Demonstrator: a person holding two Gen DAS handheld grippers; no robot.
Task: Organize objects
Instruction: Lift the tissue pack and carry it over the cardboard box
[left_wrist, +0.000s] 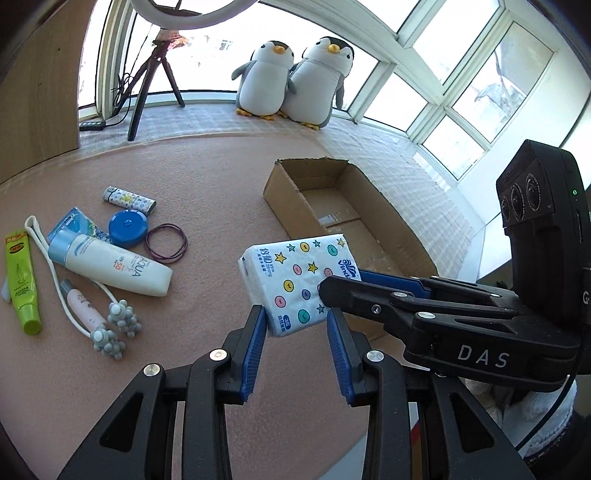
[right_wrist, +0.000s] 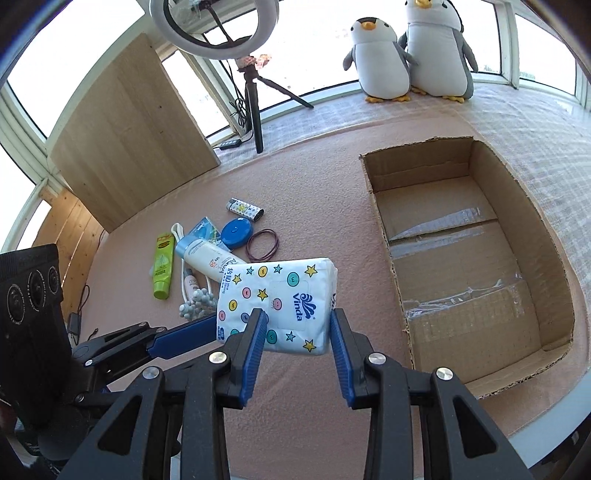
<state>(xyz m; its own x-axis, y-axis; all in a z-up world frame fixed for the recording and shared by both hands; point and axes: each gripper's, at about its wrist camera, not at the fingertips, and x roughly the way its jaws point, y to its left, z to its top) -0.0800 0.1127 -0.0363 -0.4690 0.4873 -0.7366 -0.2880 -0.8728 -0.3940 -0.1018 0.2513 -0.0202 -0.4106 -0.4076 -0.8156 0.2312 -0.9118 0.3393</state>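
A white tissue pack (left_wrist: 295, 273) (right_wrist: 280, 295) with coloured dots and stars hangs above the pink tabletop, just left of an open, empty cardboard box (left_wrist: 284, 199) (right_wrist: 546, 266). My left gripper (left_wrist: 295, 321) grips the pack's near end between its blue pads. From the right, my right gripper (right_wrist: 297, 323) (left_wrist: 343, 284) clamps the other end, one finger over the pack and one under it. On the left lie a white sunscreen tube (left_wrist: 110, 266), green tube (left_wrist: 20, 280), blue round case (left_wrist: 127, 229), hair ties (left_wrist: 166, 243), lighter (left_wrist: 129, 199) and a grey roller massager (left_wrist: 114, 325).
Two plush penguins (left_wrist: 291, 81) sit on the window ledge behind the box. A tripod (left_wrist: 155, 81) with a ring light stands at the back left beside a leaning wooden board (right_wrist: 133, 136). The table's front edge (right_wrist: 535, 428) runs close below the box.
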